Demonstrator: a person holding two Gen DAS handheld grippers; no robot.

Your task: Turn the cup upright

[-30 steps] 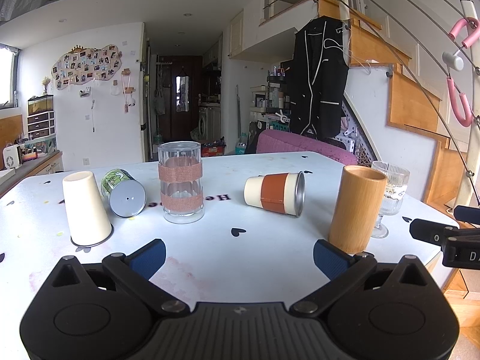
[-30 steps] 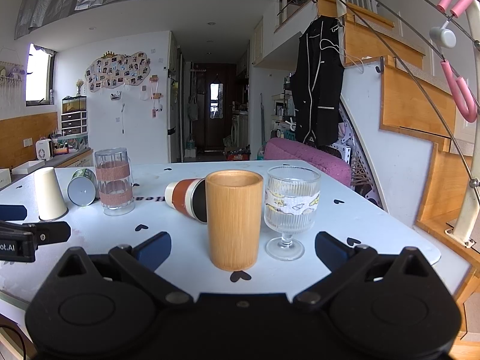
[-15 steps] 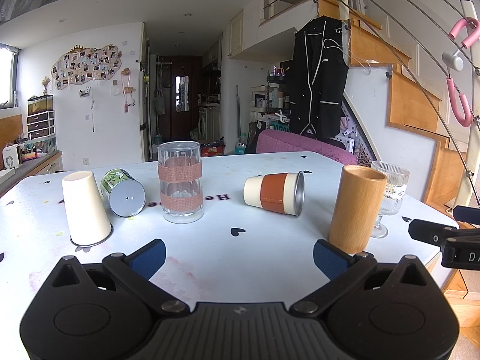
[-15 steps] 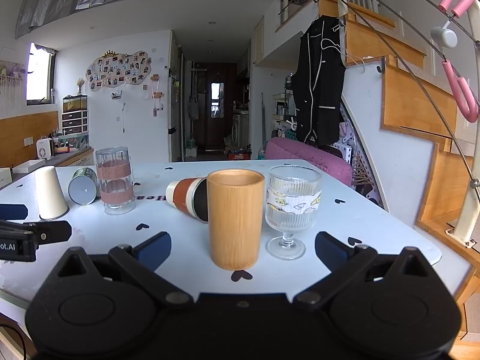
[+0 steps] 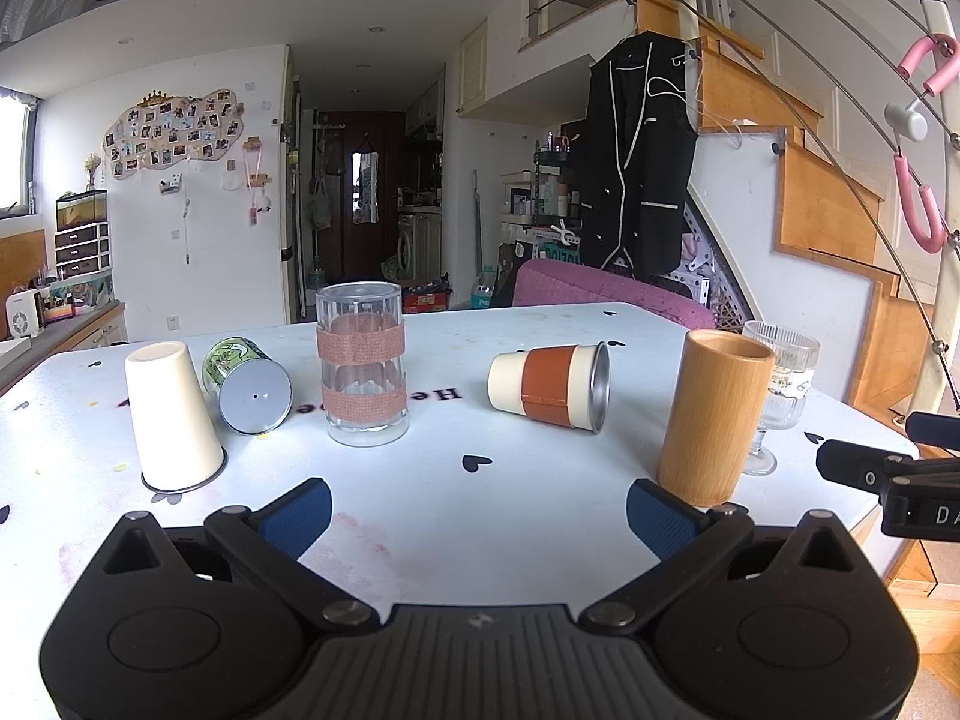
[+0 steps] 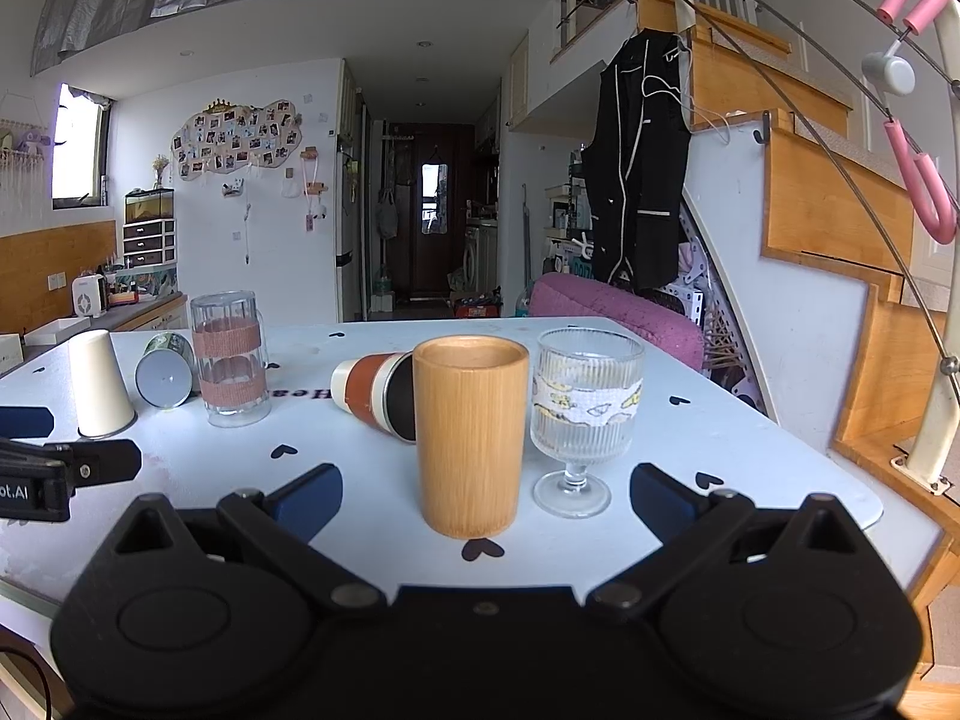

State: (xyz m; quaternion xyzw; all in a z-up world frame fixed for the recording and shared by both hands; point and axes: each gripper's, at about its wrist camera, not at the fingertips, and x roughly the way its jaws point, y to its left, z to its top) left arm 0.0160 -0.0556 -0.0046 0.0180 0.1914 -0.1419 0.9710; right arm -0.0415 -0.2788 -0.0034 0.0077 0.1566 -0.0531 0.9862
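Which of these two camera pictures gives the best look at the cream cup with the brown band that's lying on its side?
The left wrist view. There the cream cup with the brown band lies fully in the open on the table, its whole side and metal rim showing. In the right wrist view the bamboo cup stands in front and hides part of its dark mouth.
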